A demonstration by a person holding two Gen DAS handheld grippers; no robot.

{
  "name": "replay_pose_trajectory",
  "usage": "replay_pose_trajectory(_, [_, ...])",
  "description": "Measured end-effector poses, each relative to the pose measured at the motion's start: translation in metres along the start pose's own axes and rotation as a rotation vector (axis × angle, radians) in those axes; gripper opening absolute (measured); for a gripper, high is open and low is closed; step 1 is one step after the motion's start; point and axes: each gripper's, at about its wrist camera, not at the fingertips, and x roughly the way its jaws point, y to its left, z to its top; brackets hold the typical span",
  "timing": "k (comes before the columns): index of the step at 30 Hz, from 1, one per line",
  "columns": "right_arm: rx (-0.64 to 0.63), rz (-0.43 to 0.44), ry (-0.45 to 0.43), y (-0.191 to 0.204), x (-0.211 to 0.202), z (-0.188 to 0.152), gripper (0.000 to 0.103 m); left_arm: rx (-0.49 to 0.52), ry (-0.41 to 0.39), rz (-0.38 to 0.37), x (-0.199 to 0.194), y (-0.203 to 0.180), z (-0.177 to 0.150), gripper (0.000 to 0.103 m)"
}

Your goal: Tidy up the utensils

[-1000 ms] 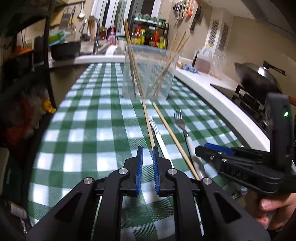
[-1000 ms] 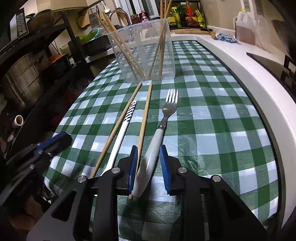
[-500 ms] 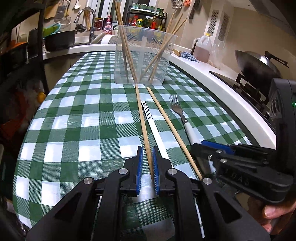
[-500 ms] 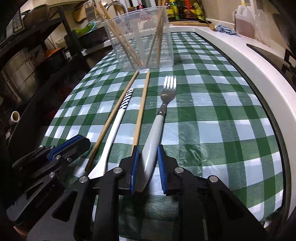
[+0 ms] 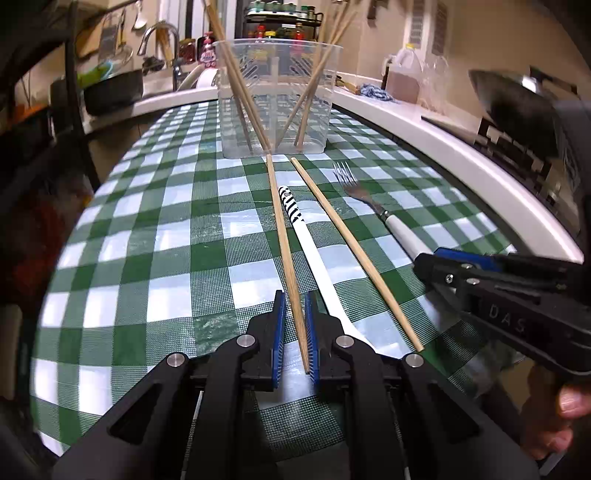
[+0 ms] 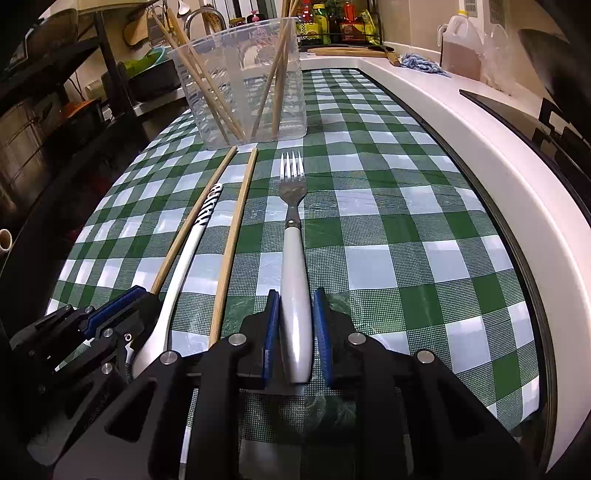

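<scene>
On checked oilcloth point(image 5: 155, 258): round wooden chopstick point(image 5: 284, 243), glossy white-handled fork point(image 6: 293, 258).

This is a home kitchen: a sink faucet point(image 5: 159, 35), a rack of sauce bottles point(image 6: 334, 22), a wok point(image 5: 513, 99) on the stove, and a white desk point(image 6: 480, 155) with green checked cloth point(image 5: 184, 240).
</scene>
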Motion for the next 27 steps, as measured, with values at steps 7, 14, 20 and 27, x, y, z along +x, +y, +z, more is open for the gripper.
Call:
replay_pose_trajectory(7, [0.006, -0.043, -0.015, -0.001, -0.002, -0.002, 0.018, -0.095, -0.002, 0.074, -0.009, 0.027, -0.004, 0.006])
replay_pose_trajectory(14, [0.018, -0.068, -0.018, -0.008, -0.001, -0.001, 0.019, -0.084, -0.012, 0.081, -0.008, 0.025, -0.006, 0.006])
replay_pose_trajectory(20, [0.007, -0.078, -0.025, -0.006, -0.001, -0.001, 0.019, -0.069, -0.024, 0.09, -0.006, 0.022, -0.005, 0.006])
replay_pose_trajectory(27, [-0.007, -0.092, -0.033, -0.004, 0.0, -0.001, 0.019, -0.066, -0.031, 0.091, -0.006, 0.022, -0.005, 0.006])
